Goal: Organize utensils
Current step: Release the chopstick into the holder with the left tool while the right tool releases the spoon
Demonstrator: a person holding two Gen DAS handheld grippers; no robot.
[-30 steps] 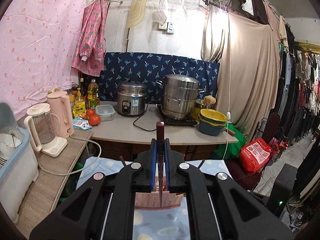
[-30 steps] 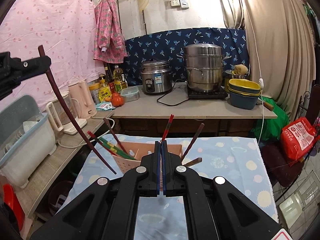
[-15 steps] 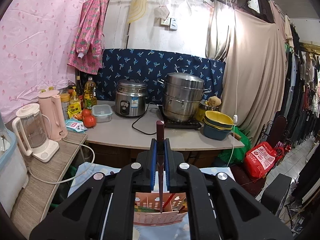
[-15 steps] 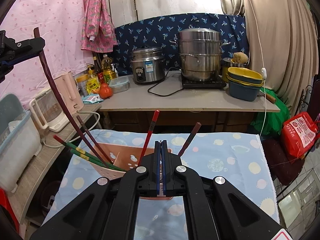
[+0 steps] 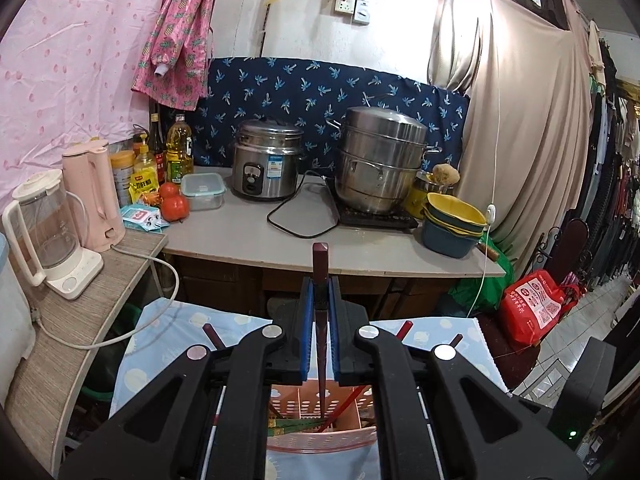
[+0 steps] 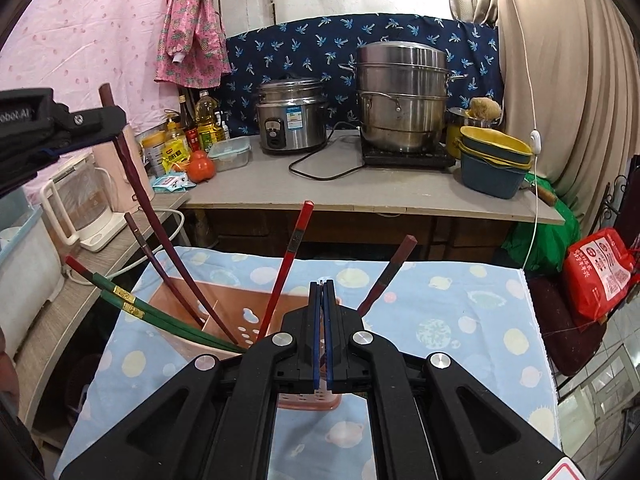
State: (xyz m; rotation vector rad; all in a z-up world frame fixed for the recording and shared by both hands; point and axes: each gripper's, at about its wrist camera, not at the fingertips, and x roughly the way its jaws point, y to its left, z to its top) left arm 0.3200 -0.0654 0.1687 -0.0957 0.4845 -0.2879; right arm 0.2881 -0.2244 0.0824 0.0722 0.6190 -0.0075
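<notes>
My left gripper (image 5: 320, 292) is shut on a dark maroon chopstick (image 5: 321, 320) that stands nearly upright. In the right wrist view the same chopstick (image 6: 160, 240) slants down from the left gripper (image 6: 108, 120) into the pink perforated utensil basket (image 6: 224, 312), its tip inside the left compartment. The basket (image 5: 320, 436) sits on a blue dotted cloth (image 6: 440, 320). It holds green chopsticks (image 6: 160, 316), a red chopstick (image 6: 290, 256) and other maroon ones (image 6: 388, 276). My right gripper (image 6: 323, 292) is shut and empty, just over the basket's near side.
Behind the cloth-covered table runs a counter (image 6: 380, 196) with a rice cooker (image 6: 292, 116), a steel steamer pot (image 6: 400, 96), stacked bowls (image 6: 494, 160), tomatoes (image 6: 200, 168) and bottles. A side shelf (image 5: 60, 320) at the left carries a glass kettle (image 5: 48, 232) and a pink kettle.
Both grippers have come forward and down toward the basket. The chopstick in the left gripper has sunk from above the basket until its tip is inside.
</notes>
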